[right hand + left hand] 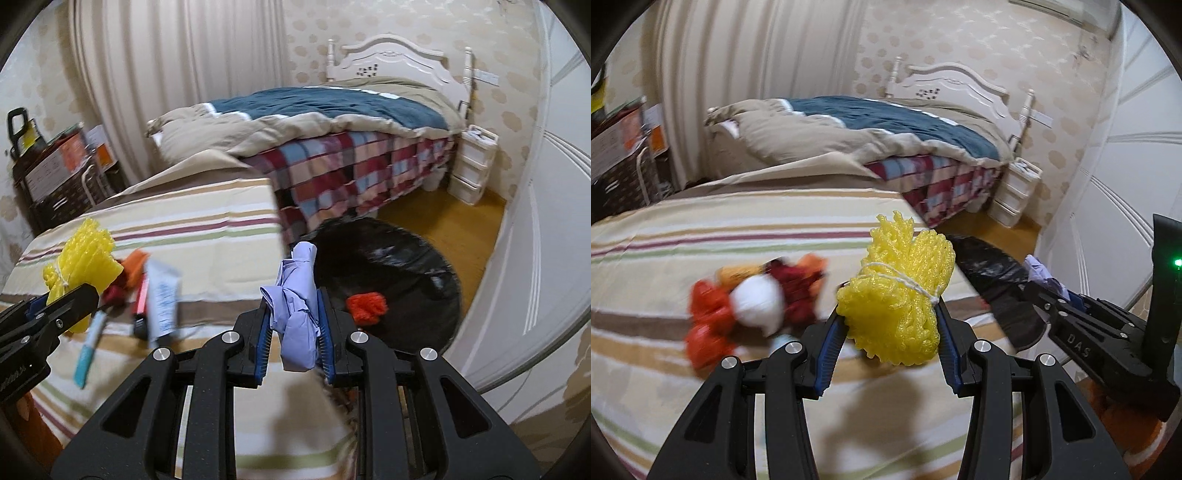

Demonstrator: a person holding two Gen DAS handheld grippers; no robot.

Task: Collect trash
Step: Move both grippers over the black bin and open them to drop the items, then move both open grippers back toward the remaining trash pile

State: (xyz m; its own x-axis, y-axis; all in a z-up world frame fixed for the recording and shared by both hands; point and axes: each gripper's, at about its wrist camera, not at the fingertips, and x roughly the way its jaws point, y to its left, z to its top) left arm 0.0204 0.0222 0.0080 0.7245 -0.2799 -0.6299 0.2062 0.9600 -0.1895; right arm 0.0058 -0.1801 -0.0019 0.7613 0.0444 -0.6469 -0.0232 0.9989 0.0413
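My left gripper (pixel 888 314) is shut on a yellow foam net bundle (pixel 897 291) tied with white string, held above the striped table cloth (pixel 738 229). It also shows in the right wrist view (pixel 79 258). My right gripper (pixel 293 317) is shut on a crumpled lilac glove (pixel 295 306), near the table's right edge, beside a black trash bag (pixel 388 258) on the floor. A red foam net (pixel 365 306) lies inside the bag. More trash lies on the table: a red, orange and white pile (pixel 753 299), a white tube (pixel 162 299) and a teal pen (pixel 88 347).
A bed (pixel 332 122) with a blue and beige quilt and plaid sheet stands behind the table. A white drawer unit (pixel 472 162) is beside it. A white wardrobe door (pixel 535 240) runs along the right. A dark shelf (pixel 55 184) with boxes stands at the left.
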